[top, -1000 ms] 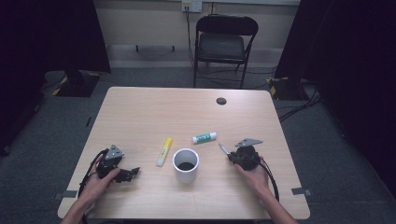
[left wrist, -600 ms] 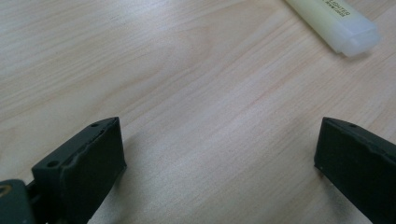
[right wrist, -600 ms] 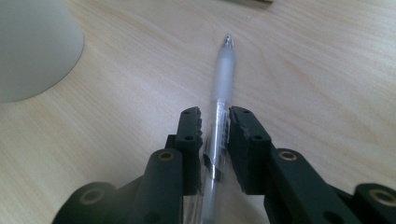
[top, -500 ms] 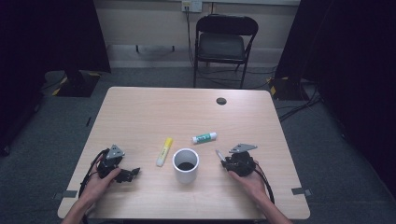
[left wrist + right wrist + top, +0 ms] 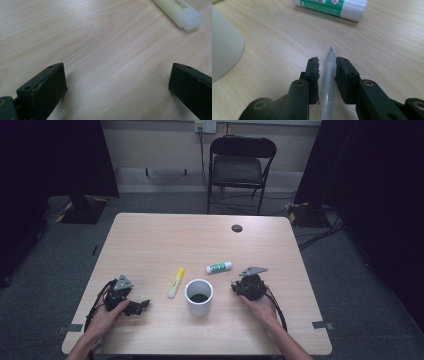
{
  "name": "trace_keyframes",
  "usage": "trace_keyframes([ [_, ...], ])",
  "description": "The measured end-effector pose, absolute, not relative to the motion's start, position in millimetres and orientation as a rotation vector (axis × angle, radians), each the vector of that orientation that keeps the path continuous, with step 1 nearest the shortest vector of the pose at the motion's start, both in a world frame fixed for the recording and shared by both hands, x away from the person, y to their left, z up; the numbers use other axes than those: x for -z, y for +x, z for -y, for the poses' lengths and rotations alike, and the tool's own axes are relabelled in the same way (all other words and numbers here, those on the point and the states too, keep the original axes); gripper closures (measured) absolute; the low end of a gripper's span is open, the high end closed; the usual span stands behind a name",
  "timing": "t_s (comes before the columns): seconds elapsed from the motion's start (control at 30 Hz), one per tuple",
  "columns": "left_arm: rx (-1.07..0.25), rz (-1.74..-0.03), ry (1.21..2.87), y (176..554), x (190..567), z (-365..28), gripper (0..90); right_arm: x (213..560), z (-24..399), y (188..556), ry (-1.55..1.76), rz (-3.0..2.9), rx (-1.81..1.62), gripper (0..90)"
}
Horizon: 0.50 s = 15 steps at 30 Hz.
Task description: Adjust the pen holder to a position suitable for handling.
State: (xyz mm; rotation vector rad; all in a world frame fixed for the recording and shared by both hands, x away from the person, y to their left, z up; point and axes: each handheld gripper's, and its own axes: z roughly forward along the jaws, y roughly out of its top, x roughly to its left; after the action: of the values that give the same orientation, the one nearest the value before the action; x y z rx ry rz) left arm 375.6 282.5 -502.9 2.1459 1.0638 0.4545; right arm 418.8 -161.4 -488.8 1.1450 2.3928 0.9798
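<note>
- Right gripper (image 5: 327,62): its jaws have just been opening and stand a slit apart. The slim translucent grey pen (image 5: 328,75) lies loose between them, tip toward 12 o'clock.
- Left gripper (image 5: 117,72): released wide over bare wooden table (image 5: 100,37), holding nothing. The pale yellow plastic highlighter (image 5: 178,11) lies at 1 o'clock.
- Step, as I judge it: letting the pen go on the table, at 3 o'clock from the white cylindrical cup (image 5: 199,284).
- Next: back straight off without dragging the pen. The white-and-green glue stick (image 5: 332,5) lies near at 12 o'clock.
</note>
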Motion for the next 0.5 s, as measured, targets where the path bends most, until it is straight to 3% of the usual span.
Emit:
trace_keyframes([
  [0.5, -0.452, -1.078, 2.137, 377.1, 503.2, -280.1, 0.0, 488.7, 156.8, 424.5, 1.156, -2.384, -0.980, 80.0],
])
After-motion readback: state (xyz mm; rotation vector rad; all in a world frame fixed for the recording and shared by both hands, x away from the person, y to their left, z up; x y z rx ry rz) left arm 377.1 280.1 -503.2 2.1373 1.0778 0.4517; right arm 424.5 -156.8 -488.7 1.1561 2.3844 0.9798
